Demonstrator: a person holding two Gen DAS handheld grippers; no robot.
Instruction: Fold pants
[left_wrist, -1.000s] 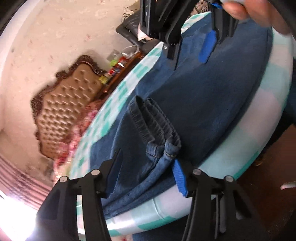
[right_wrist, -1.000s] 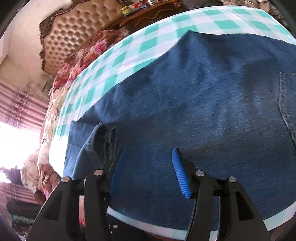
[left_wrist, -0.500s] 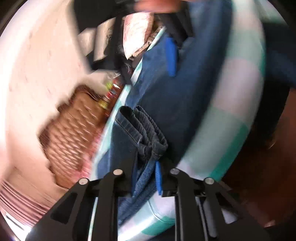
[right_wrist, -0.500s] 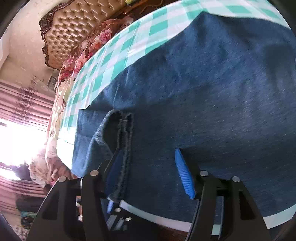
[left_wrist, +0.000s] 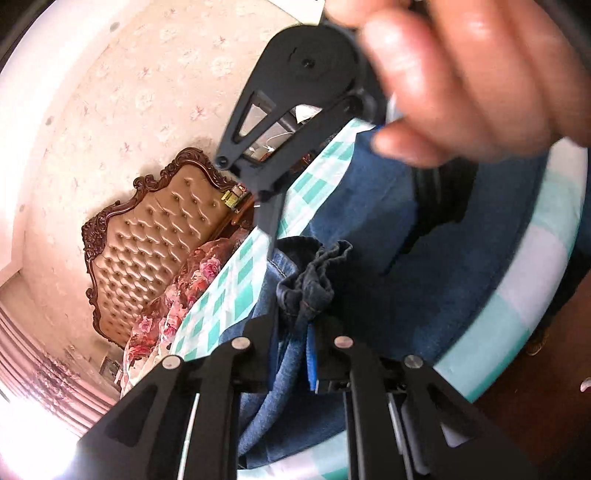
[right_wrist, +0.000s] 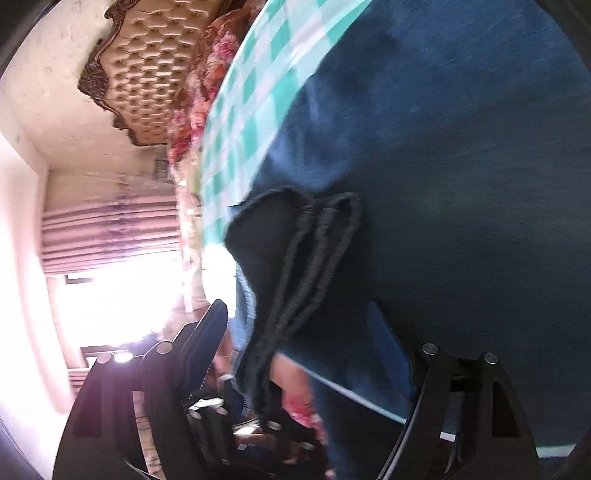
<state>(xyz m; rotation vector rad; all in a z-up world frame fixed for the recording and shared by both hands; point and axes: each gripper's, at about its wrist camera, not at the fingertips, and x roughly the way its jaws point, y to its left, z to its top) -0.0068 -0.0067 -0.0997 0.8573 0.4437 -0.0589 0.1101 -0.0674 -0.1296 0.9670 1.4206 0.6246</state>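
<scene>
Two grippers in play. Left gripper (left_wrist: 291, 354): fingers (left_wrist: 312, 360) have closed within the last second and now pinch a bunched denim hem of the pants (left_wrist: 424, 295); a second ago they stood apart around that hem with no hold. Cloth gathers into a knot just above the pinch and a strip of denim hangs down between the finger arms.

Right gripper (right_wrist: 299, 347): jaws are opening, wider than a second ago. Dark hem band (right_wrist: 314, 258) lies between the two fingers, nearer the left one; pads do not press on it, so no grip. View has rolled strongly against the earlier frame. Right gripper's body and the person's hand (left_wrist: 472, 74) fill the top of the left wrist view, close over the denim.

Pants: spread flat over most of the desk (left_wrist: 535, 266) with its teal-and-white checked cloth; the held hem sits at the near edge, lifted slightly off the surface. Tufted headboard (left_wrist: 155, 251) and floral bedding behind.

Judgement: one hem is secured, the second is lined up but not yet taken. Fold itself not begun; next the right needs to close on the band before anything is carried across
</scene>
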